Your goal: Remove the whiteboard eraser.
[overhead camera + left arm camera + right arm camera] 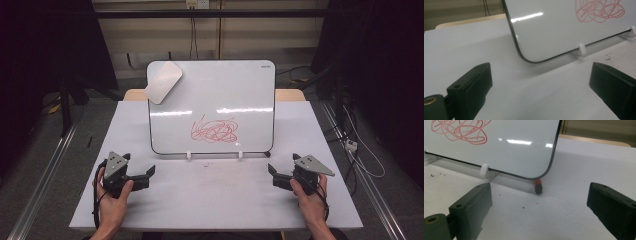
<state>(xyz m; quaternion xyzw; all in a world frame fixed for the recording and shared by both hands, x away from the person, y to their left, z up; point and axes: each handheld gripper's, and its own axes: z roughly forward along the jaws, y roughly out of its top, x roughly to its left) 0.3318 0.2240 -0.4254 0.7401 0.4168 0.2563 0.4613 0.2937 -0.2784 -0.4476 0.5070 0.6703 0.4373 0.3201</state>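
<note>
A whiteboard (220, 95) stands upright on two white feet (188, 155) at the middle of the white table (215, 200). A red scribble (215, 130) covers its lower middle, also seen as the scribble (600, 10) and the scribble (459, 130). A white eraser (163, 82) sticks to the board's top left corner. My left gripper (148, 176) rests open on the table in front of the board's left corner (524, 56), with nothing between its jaws. My right gripper (274, 175) rests open at the front right. A small red and black object (538, 185) lies just under the board's right corner.
Bare table stretches between the two grippers and in front of the board (506, 150). Cables (357, 150) lie on the floor to the right, and metal rails (45, 165) run along both sides of the table. A wooden surface (469, 21) shows behind the table.
</note>
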